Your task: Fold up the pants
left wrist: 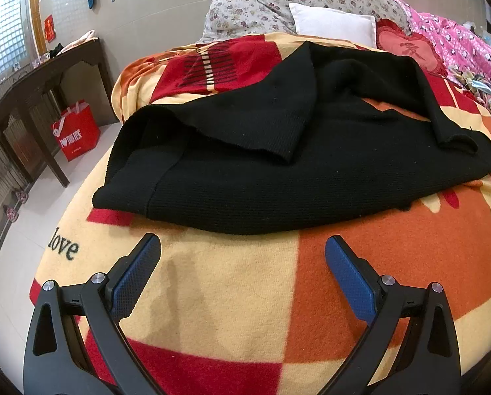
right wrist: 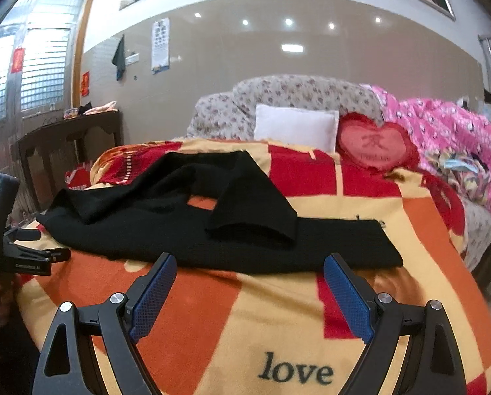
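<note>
Currently the black pants (left wrist: 278, 177) lie on the patterned blanket (left wrist: 245, 296) covering the bed, partly folded, with one leg end (right wrist: 255, 227) doubled back over the main body. Left gripper (left wrist: 242, 253): jaws spread wide, empty, positioned just short of the near edge of the pants. Right gripper (right wrist: 248, 270): jaws likewise spread, empty, fingertips at the near edge. White pillow (right wrist: 295, 128) and heart cushion (right wrist: 374, 144) rest beyond.

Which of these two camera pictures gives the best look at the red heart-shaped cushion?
The right wrist view: the heart cushion shows whole, facing the camera beside the white pillow. In the left wrist view the heart cushion is squeezed near the upper edge, its lower part hidden behind the black pants.
</note>
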The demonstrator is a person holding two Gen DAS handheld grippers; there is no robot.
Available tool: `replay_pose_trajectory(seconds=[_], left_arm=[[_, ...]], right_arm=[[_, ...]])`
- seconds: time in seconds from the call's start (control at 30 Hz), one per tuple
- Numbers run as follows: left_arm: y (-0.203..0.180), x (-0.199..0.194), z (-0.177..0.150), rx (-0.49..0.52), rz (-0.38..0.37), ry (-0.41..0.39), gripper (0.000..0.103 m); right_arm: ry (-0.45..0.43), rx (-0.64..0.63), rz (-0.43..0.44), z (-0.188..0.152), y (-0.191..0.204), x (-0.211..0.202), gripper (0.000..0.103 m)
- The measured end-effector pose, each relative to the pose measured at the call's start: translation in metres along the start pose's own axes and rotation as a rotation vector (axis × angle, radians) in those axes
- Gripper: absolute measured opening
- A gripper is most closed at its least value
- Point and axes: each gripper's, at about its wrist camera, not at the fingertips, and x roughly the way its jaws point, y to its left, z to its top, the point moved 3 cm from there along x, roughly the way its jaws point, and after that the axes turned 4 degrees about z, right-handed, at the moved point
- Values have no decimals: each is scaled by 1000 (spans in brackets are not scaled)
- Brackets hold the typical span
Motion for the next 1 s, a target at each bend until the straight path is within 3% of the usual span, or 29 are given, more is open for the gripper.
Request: replay_pose_trajectory(seconds=[0.2, 0.33, 0.47, 0.6, 0.7, 1.0], left_arm=[[0, 0, 0, -2, -5, 2, 101], [-1, 1, 0, 0, -11, 4, 101], [4, 0, 1, -14, -34, 7, 101], [36, -8, 2, -147, -181, -1, 101], [68, 3, -1, -280, -258, 75, 100], [104, 36, 34, -452, -467, 93, 100]], right_arm=[[-37, 98, -43, 2, -20, -4, 90], [44, 214, 10, -5, -37, 9, 89], [63, 225, 11, -6, -38, 12, 89], [76, 216, 5, -7, -35, 15, 89], [82, 218, 7, -7, -36, 17, 89], [88, 222, 9, -7, -36, 20, 89]])
